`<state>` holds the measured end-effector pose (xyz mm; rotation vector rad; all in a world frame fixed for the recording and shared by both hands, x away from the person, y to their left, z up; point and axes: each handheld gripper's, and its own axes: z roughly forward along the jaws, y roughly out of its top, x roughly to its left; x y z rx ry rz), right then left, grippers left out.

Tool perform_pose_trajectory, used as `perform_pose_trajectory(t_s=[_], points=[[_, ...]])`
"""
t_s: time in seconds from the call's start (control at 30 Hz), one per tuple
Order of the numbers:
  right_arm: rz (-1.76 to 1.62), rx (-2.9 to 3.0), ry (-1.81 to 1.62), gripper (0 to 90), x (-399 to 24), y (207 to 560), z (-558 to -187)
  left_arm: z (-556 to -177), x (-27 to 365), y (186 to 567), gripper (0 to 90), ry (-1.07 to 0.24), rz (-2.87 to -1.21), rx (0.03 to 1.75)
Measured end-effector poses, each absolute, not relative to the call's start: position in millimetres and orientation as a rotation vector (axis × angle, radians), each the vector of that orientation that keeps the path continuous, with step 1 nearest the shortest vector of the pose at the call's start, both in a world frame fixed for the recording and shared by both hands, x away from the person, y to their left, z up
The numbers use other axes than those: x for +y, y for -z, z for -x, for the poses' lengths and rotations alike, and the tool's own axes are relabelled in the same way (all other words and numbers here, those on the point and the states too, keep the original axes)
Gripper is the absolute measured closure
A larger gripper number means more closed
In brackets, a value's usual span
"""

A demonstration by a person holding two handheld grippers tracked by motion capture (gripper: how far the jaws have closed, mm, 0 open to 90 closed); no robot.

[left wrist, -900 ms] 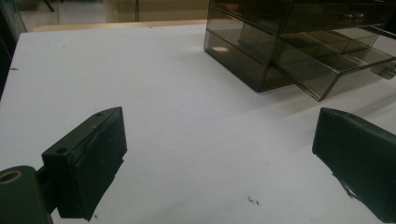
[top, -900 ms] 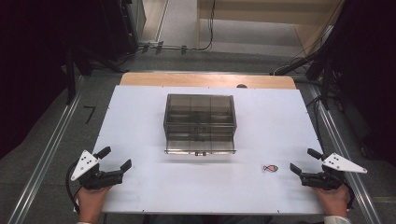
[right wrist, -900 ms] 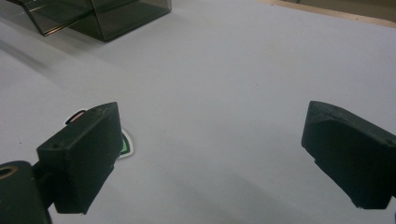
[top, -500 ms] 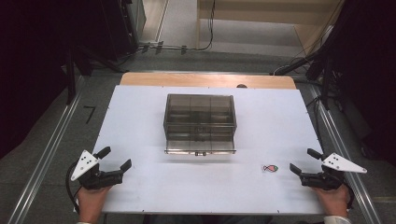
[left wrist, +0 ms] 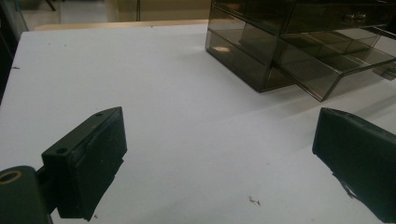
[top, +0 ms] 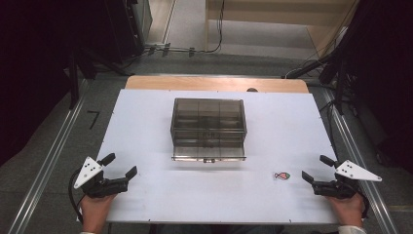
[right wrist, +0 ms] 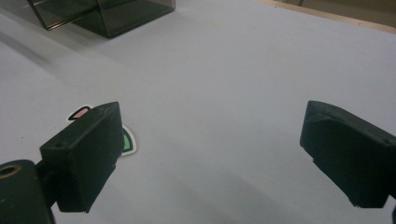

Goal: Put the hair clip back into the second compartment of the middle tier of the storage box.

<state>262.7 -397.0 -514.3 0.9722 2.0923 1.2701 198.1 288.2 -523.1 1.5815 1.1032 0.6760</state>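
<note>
A smoky transparent drawer box (top: 208,127) stands in the middle of the white table (top: 146,126), its bottom drawer (top: 208,152) pulled out toward me. A small fish sticker (top: 282,175) lies flat to the right of the drawer front. My left gripper (top: 119,165) rests open at the table's near left corner, nothing between its jaws. At the near right corner my right gripper (top: 317,168) is open too, just right of the sticker. In the right gripper view the sticker (right wrist: 126,140) peeks from behind the left jaw. The box (left wrist: 299,42) fills the upper right of the left gripper view.
A wooden strip (top: 214,83) runs along the table's far edge. Metal rails (top: 48,161) flank the table on the floor at both sides. Cables and dark equipment (top: 122,29) stand beyond the far end.
</note>
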Motion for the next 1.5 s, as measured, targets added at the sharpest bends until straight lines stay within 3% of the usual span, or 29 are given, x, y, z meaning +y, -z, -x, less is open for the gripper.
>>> perform_pose_trajectory(t_s=[0.4,0.5,0.7,1.5], points=[[-0.920,2.109,-1.252,5.6,-390,512,-260,-198,288,523,3.3,-0.673,-1.582,1.109],[-0.904,2.111,-1.258,11.9,-390,511,-259,-198,288,523,3.3,-0.672,-1.581,1.110],[-0.934,2.096,-1.270,8.9,-385,508,-258,-198,288,523,3.3,-0.673,-1.581,1.111],[-0.907,2.193,-1.324,12.1,-375,506,-260,-198,288,523,3.2,-0.673,-1.578,1.114]])
